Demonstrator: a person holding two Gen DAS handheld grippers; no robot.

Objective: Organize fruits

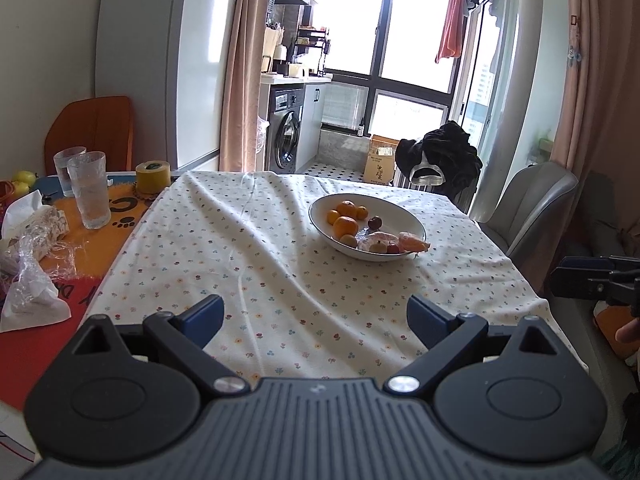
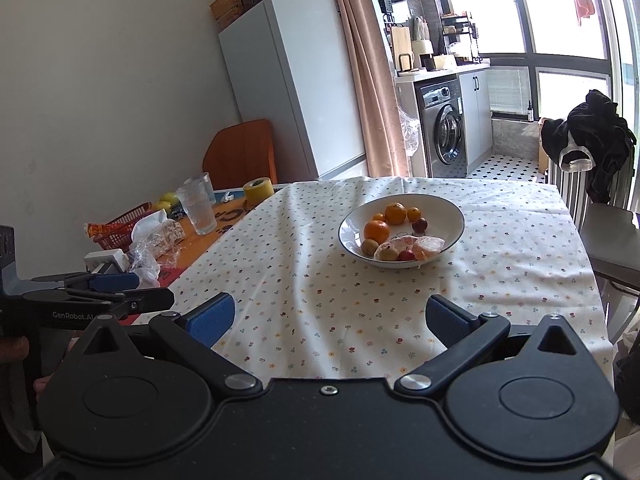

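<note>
A white bowl stands on the flowered tablecloth, far of both grippers. It holds several oranges, a dark red fruit, brownish round fruits and peeled orange pieces near its rim. My left gripper hangs open over the near cloth, nothing between its blue pads. My right gripper is open too, also empty. Each gripper shows at the edge of the other's view: the right gripper, the left gripper.
Left of the cloth lie two glasses, a yellow tape roll, crumpled plastic wrap, a red basket and yellow-green fruit. A grey chair stands at the right edge, an orange chair at far left.
</note>
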